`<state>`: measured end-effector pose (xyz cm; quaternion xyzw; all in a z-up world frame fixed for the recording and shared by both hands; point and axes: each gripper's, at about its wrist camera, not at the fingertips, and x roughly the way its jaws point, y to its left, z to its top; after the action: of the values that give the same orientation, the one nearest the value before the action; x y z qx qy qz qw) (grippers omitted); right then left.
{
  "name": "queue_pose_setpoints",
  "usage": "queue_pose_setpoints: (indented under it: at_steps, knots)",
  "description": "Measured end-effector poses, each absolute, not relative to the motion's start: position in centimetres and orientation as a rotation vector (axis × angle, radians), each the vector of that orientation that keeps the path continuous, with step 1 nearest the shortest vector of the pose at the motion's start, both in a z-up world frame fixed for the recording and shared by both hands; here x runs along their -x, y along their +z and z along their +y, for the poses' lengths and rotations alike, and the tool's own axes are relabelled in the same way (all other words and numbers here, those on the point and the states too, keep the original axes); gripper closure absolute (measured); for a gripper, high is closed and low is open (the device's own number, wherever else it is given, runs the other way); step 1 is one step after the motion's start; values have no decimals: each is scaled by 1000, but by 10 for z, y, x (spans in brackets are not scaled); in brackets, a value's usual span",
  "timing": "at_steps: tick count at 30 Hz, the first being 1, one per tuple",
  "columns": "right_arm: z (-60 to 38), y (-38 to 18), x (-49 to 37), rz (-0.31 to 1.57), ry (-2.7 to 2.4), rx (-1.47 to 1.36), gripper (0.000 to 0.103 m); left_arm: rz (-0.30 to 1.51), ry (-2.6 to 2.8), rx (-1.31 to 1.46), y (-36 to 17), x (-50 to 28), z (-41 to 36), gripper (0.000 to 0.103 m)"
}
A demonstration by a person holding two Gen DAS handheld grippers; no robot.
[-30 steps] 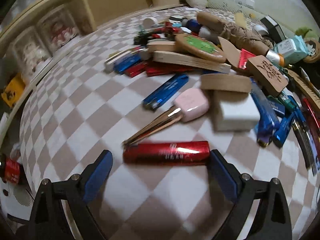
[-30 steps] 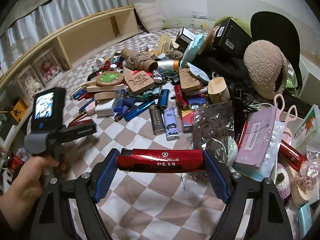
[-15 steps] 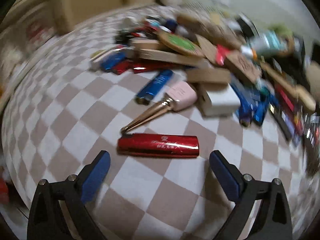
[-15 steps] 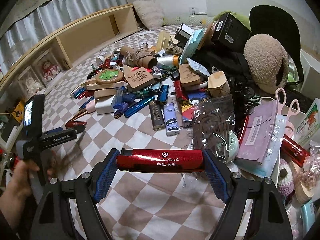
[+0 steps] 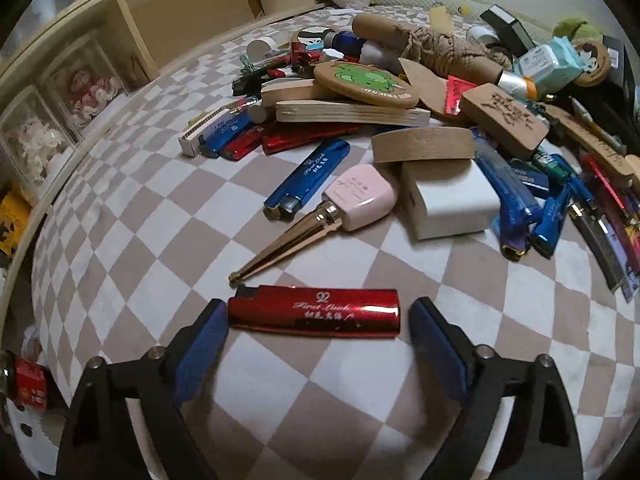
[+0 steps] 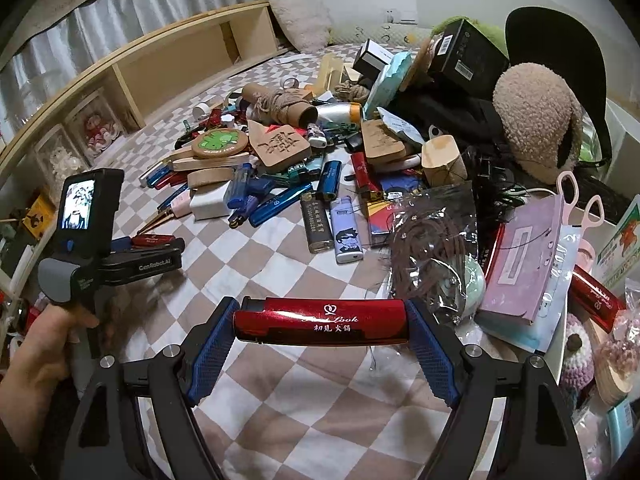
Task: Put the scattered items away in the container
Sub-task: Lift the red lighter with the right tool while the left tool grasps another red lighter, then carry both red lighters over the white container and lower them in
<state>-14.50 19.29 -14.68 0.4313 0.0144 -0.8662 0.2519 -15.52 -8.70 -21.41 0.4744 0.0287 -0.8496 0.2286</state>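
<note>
A red lighter (image 5: 314, 311) lies flat on the checkered cloth between the open fingers of my left gripper (image 5: 316, 332). The left pad touches its cap end; the right pad stands just off the other end. My right gripper (image 6: 320, 338) is shut on a second red lighter (image 6: 320, 321), held crosswise above the cloth. The left gripper body (image 6: 104, 248) shows at the left of the right wrist view, with its red lighter (image 6: 154, 239) in front of it. No container is clearly told apart.
A heap of lighters, wooden pieces (image 5: 352, 114), a white block (image 5: 452, 200), a pink-capped gold tool (image 5: 320, 216) and a twine roll (image 5: 436, 50) lies beyond. A clear bag (image 6: 432, 240), pink scissors (image 6: 576, 204) and a plush hat (image 6: 536, 116) crowd the right. A wooden shelf (image 6: 160, 68) lines the left.
My left gripper has moved forward and lower so its fingers now flank the red lighter on the cloth. The right gripper has kept its lighter and barely moved.
</note>
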Motion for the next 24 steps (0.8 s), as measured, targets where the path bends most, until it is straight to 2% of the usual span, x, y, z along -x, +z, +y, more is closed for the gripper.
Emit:
queue_pose_setpoints:
  at_steps: [1, 17, 24]
  knots:
    - [193, -147, 145, 37, -2357, -1173, 20, 85, -2348, -1304, -214, 153, -87, 19]
    - [184, -151, 135, 0, -2378, -1212, 20, 177, -2490, -1328, -200, 123, -60, 20]
    - [191, -159, 106, -65, -2433, -1269, 20, 156, -2627, -1314, -177, 99, -34, 20]
